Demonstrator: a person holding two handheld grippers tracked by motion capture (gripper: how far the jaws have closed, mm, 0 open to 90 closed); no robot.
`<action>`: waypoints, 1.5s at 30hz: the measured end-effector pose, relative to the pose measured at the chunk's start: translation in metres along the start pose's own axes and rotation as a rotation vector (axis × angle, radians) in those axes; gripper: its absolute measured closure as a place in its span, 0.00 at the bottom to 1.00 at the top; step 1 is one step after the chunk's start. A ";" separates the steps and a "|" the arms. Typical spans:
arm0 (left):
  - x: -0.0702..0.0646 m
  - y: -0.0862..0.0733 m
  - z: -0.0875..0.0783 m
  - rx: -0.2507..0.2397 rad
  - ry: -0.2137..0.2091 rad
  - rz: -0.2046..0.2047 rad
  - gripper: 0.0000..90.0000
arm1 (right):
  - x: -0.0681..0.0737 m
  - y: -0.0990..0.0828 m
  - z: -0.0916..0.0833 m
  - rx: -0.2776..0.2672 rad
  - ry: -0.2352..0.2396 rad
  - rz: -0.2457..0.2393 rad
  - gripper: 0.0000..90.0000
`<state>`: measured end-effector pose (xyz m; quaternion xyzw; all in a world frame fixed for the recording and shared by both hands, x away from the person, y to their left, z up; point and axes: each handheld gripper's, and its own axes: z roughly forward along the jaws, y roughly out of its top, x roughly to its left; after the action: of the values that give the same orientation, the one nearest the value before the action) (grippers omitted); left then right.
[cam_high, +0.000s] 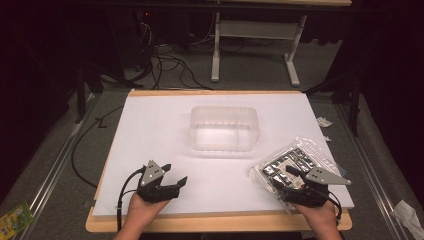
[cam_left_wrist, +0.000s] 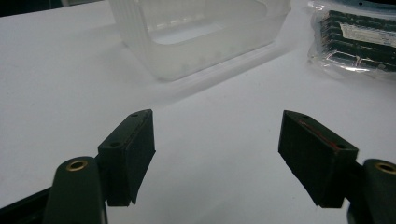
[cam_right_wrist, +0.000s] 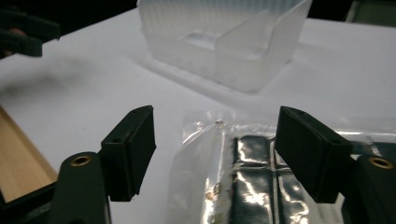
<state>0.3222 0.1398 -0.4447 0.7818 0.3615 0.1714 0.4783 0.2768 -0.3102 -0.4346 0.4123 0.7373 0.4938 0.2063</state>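
A clear plastic bag of dark flat pieces (cam_high: 292, 162) lies on the white board (cam_high: 150, 130) at the front right. My right gripper (cam_high: 290, 176) is open, low over the bag's near end, and the bag (cam_right_wrist: 243, 186) shows between and below its jaws. A translucent plastic tub (cam_high: 224, 127) stands empty at the middle of the board, seen ahead as the tub (cam_right_wrist: 224, 42) and the tub (cam_left_wrist: 196, 32). My left gripper (cam_high: 174, 175) is open at the front left over bare board, nothing between its jaws. The bag (cam_left_wrist: 355, 42) lies off to its right.
The white board rests on a wooden tabletop (cam_high: 215, 222). Cables (cam_high: 170, 65) and a white table frame (cam_high: 255, 45) are on the floor behind. Scraps of wrapper (cam_high: 324, 121) lie right of the board, and a green packet (cam_high: 15, 216) sits at the far left.
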 end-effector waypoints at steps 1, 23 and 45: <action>0.000 0.000 0.000 0.001 -0.001 0.001 0.31 | 0.003 -0.001 0.003 0.018 0.013 -0.010 0.36; -0.002 0.000 0.002 0.007 -0.018 0.003 0.31 | 0.016 -0.021 0.034 0.297 0.032 -0.131 1.00; -0.001 0.002 0.003 0.019 -0.022 0.014 0.35 | 0.025 0.002 0.015 0.113 0.122 -0.073 0.46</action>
<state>0.3241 0.1367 -0.4442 0.7905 0.3524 0.1629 0.4737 0.2745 -0.2812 -0.4369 0.3653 0.7898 0.4677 0.1550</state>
